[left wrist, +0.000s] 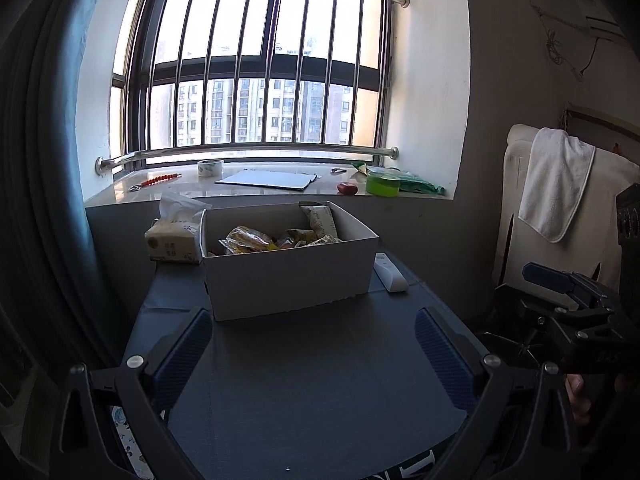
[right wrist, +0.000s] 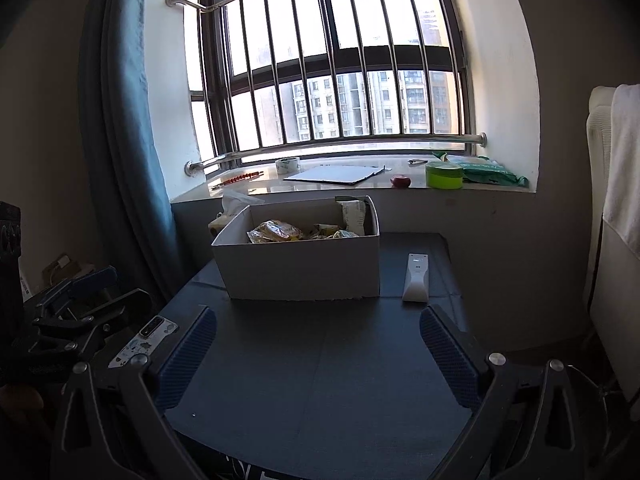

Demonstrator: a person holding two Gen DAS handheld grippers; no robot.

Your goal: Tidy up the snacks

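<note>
Snack packets (left wrist: 256, 240) sit piled in the white cardboard box (left wrist: 288, 276) at the bench's (left wrist: 304, 368) far end. Left hand-held gripper (left wrist: 314, 354) and right hand-held gripper (right wrist: 318, 356) both gape, empty. Risk: crinkly wrappers slipping from pads, or the light box shoving back. White remote (right wrist: 416, 278) lies beside the box; tissue pack (left wrist: 172, 240) crowds its left.

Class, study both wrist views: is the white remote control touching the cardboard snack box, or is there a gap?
Apart. The right wrist view shows a strip of dark table between the remote control and the snack box.
</note>
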